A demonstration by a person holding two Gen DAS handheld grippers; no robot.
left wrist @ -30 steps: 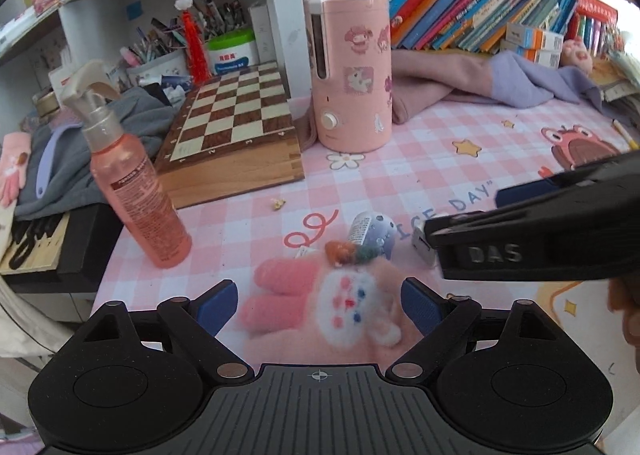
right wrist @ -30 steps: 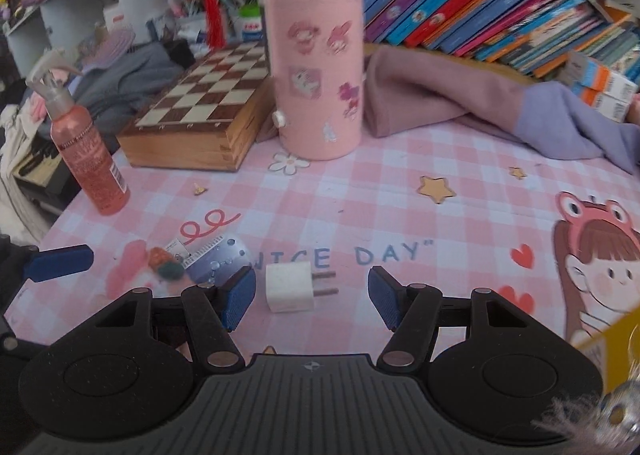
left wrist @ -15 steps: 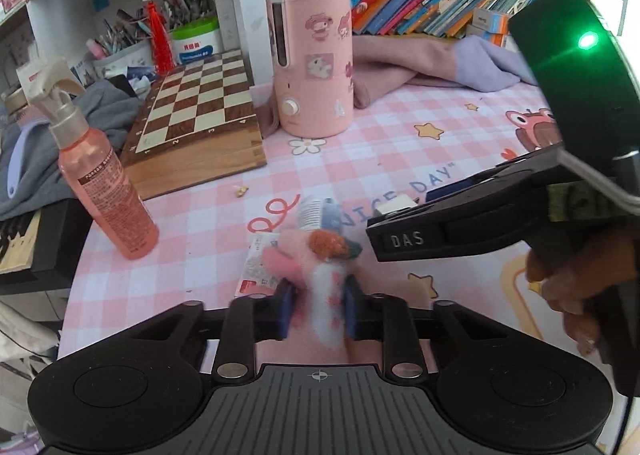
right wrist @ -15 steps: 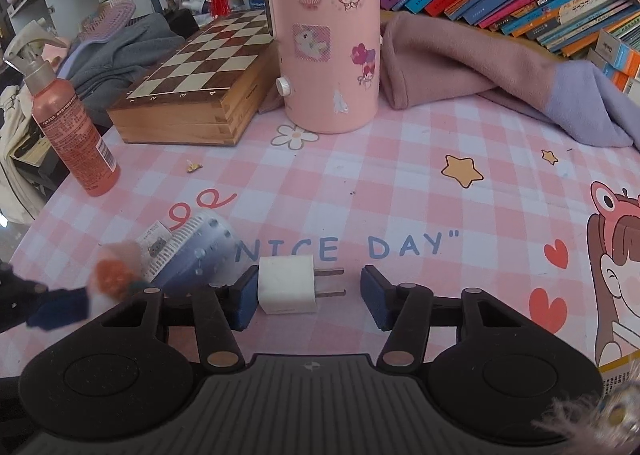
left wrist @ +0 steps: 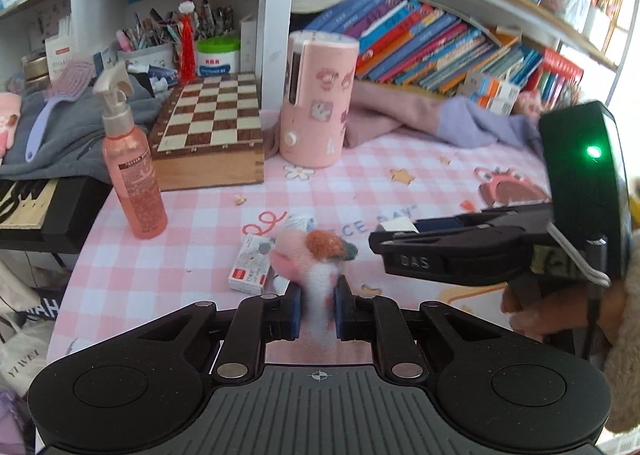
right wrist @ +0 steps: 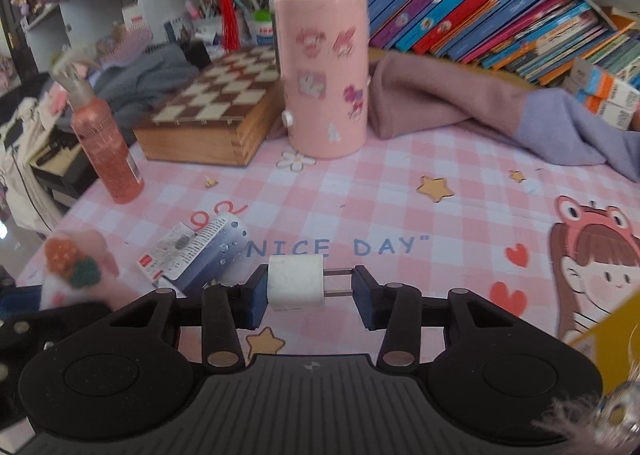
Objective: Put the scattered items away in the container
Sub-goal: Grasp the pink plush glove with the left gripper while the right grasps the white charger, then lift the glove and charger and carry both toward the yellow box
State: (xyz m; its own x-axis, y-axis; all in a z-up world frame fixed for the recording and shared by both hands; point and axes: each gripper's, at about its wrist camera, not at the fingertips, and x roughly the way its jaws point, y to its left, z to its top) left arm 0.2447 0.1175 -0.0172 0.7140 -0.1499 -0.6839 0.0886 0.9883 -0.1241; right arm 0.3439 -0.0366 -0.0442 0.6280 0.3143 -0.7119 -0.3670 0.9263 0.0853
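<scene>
Probably the main risk was at the right gripper (right wrist: 306, 289): its jaws were closing on the white charger plug (right wrist: 295, 282) lengthwise, one pad on the body and the other at the thin prong tips, so the plug could turn or slip out when lifted from the pink checked mat (right wrist: 400, 191). The soft plush toy (left wrist: 316, 271) could also sag out of the left gripper (left wrist: 317, 313), because it was held only by a narrow part. That gripper was fully closed on the toy, just above the mat. A small card box (left wrist: 251, 263) and a blue tube (right wrist: 214, 255) lay near, not yet collected. At the right edge a yellow corner showed, maybe the container.
</scene>
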